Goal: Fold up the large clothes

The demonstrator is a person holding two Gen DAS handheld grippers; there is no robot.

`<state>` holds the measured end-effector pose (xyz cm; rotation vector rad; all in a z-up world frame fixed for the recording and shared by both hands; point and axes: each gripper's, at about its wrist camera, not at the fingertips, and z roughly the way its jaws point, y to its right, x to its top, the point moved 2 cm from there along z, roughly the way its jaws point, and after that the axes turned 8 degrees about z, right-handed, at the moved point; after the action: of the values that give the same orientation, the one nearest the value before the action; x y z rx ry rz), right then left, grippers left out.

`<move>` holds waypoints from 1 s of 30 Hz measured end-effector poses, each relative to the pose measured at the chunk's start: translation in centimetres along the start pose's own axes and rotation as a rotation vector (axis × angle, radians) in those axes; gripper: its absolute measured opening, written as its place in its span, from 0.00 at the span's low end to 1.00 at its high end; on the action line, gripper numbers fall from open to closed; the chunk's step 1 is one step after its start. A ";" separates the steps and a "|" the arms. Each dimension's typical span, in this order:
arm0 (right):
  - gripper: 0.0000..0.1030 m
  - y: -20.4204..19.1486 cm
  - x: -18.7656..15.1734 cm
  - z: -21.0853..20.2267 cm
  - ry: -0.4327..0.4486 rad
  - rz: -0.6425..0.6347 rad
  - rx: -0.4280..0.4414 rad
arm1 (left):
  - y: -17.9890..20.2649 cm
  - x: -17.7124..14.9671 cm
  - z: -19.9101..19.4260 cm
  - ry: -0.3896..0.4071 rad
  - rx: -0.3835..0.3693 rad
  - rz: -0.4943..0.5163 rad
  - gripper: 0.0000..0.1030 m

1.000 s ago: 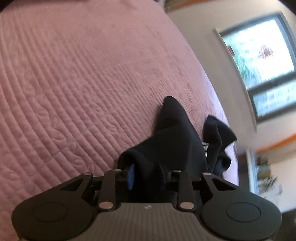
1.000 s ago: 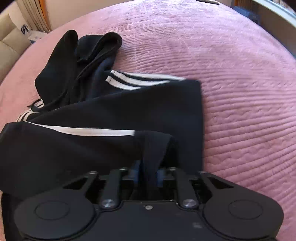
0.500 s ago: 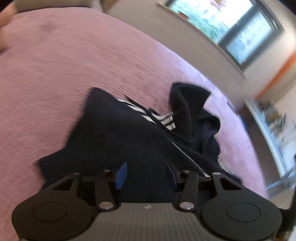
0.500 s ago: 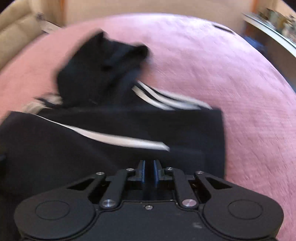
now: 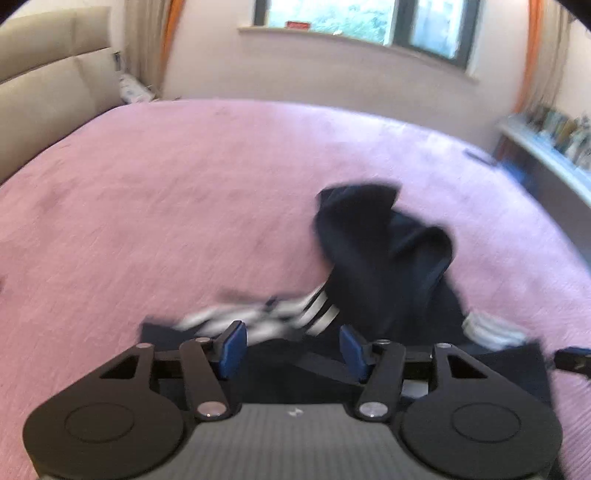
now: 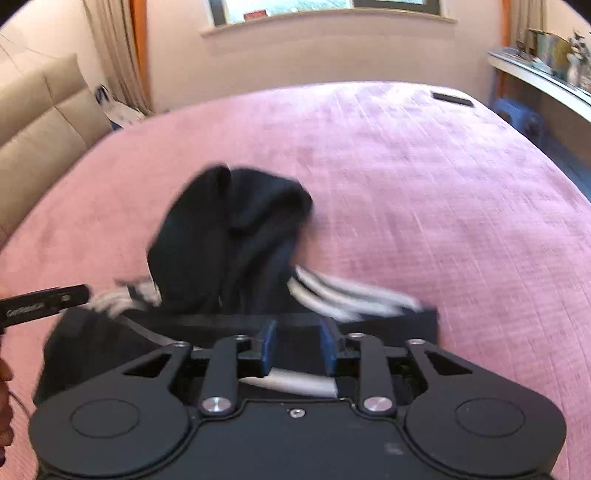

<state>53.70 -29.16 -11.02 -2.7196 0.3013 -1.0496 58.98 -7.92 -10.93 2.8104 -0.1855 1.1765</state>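
Both tongs, left (image 5: 291, 347) and right (image 6: 298, 345), are opening and empty, having released the garment (image 6: 236, 236); fold laid on the bed (image 6: 424, 192).

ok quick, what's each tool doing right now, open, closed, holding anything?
Left tool: jaws opening, nothing between them, above the black garment.
Right tool: jaws opening, nothing gripped.

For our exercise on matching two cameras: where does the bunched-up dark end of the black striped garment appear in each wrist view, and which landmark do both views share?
Left wrist view: the bunched dark end rises right of centre, above the white stripes.
Right wrist view: the bunched dark end sits left of centre, above the folded part.
Shared landmark: the window beyond the pink bedspread.
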 end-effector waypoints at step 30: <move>0.07 -0.4 11.5 23.3 -0.072 -0.026 0.028 | 1.9 10.9 20.8 -0.126 -0.042 0.137 0.17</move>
<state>77.87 -28.99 -20.48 -2.7357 0.2389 -0.9531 80.92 -13.32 -17.63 2.8756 -0.4125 1.0072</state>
